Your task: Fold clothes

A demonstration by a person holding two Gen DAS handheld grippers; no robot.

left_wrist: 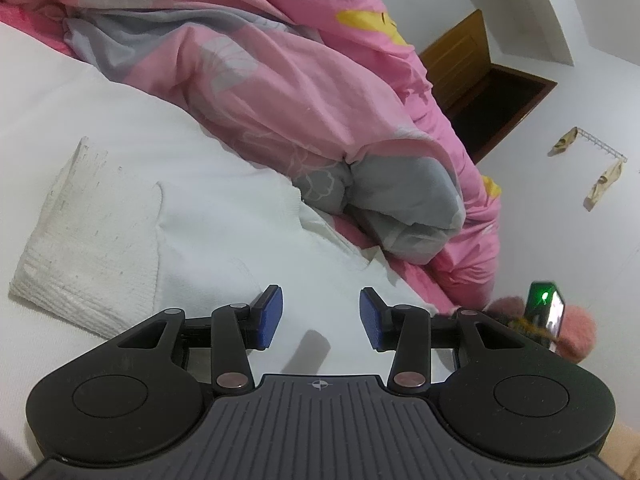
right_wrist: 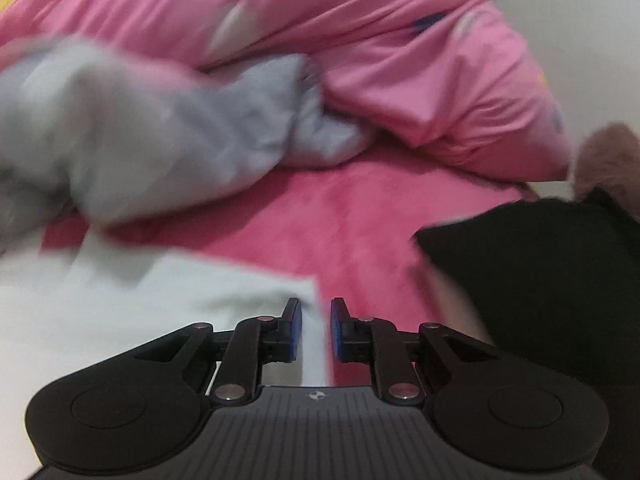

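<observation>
A white garment (left_wrist: 224, 200) lies spread over the bed, and a folded white knitted piece (left_wrist: 88, 232) rests on its left part. My left gripper (left_wrist: 321, 316) hovers just above the garment's near edge, open, with nothing between its blue pads. In the blurred right wrist view the white garment (right_wrist: 160, 312) fills the lower left. Its right edge shows in the narrow gap of my right gripper (right_wrist: 316, 328). The pads stand slightly apart and do not visibly press on the cloth.
A bunched pink and grey duvet (left_wrist: 280, 80) lies behind the garment on a deep pink sheet (right_wrist: 340, 220). A black fabric mass (right_wrist: 540, 272) sits at the right. A device with a green light (left_wrist: 546, 308) and a fuzzy pink sleeve (left_wrist: 576, 332) are at the bed's right edge.
</observation>
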